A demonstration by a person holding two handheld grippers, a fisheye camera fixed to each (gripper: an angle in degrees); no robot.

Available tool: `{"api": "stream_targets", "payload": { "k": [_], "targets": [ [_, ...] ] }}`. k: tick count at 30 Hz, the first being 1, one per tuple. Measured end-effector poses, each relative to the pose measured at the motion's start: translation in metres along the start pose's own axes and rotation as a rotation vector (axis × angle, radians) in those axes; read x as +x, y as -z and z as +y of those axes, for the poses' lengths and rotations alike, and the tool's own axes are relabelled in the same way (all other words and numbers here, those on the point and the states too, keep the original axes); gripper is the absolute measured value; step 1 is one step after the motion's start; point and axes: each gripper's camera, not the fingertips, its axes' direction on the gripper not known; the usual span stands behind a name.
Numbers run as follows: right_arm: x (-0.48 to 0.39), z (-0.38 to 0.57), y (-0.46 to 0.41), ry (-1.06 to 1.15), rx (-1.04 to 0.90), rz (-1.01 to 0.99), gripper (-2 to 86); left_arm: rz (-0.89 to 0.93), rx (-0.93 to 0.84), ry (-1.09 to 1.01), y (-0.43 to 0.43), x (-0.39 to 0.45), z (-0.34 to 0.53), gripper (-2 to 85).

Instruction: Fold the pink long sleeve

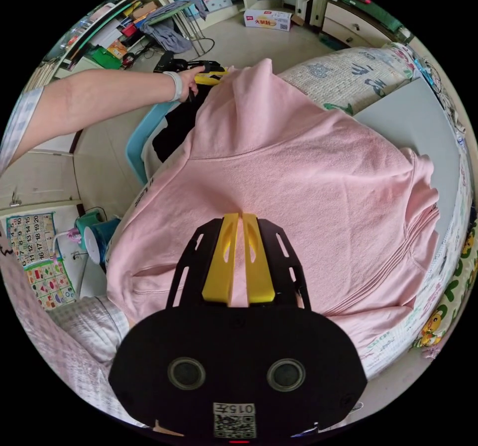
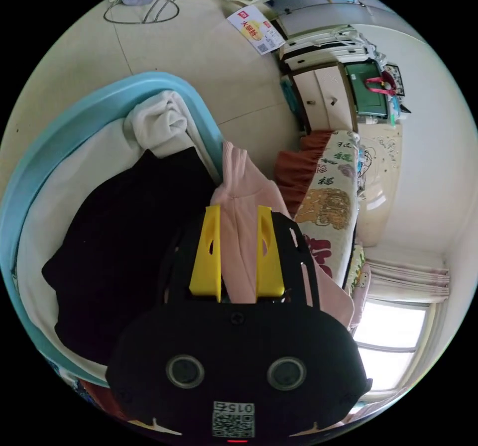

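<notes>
Patterned bed (image 1: 348, 75) bears pink long sleeve (image 1: 298, 177); blue basket (image 2: 64, 122) alongside.

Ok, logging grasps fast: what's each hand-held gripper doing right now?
Left hand-held gripper: shut on the pink long sleeve.
Right hand-held gripper: shut on the pink long sleeve.

pink long sleeve (image 1: 298, 177): matt fleecy cloth | basket (image 2: 59, 132): smooth glossy plastic

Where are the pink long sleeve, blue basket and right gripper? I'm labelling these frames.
pink long sleeve (image 1: 298, 177), left gripper view, back panel.
blue basket (image 2: 74, 112), right gripper view, rim.
right gripper (image 2: 239, 252), right gripper view, between its fingertips.
</notes>
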Motion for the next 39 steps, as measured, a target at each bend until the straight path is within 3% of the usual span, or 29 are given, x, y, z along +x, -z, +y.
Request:
{"api": "stream_targets", "payload": {
  "k": [5,9,12,15,19,24,32,35,39],
  "targets": [
    [0.019,-0.004,0.025,-0.082,0.128,0.102,-0.2,-0.006,0.004,-0.021,-0.027,-0.006,0.02,-0.2],
    [0.082,0.006,0.08,-0.394,0.189,0.155,-0.9,-0.028,0.041,-0.043,-0.038,-0.005,0.039,-0.1],
    [0.126,0.031,0.12,-0.552,0.229,0.182,-0.8,-0.18,0.056,-0.157,-0.038,0.017,0.056,0.4],
    [0.118,0.034,0.129,-0.425,0.226,0.153,0.0,-0.244,0.073,-0.205,-0.029,0.025,0.081,0.8],
    [0.067,0.016,0.096,-0.14,0.107,0.235,6.4,-0.191,0.018,-0.151,-0.03,0.017,0.103,0.6],
    [0.037,-0.013,0.057,0.009,0.041,0.243,8.9,-0.163,-0.013,-0.17,-0.031,0.027,0.095,-0.3],
    [0.037,-0.056,0.028,0.064,0.0,0.123,10.6,-0.316,-0.121,-0.181,0.006,0.085,0.059,-0.7],
    [0.049,-0.06,0.034,0.047,0.001,0.123,6.4,-0.338,-0.156,-0.167,0.028,0.102,0.042,-0.8],
    [0.094,-0.056,0.072,-0.138,0.043,0.066,0.3,-0.243,-0.159,-0.111,0.073,0.106,0.027,-0.7]
  ]
}}
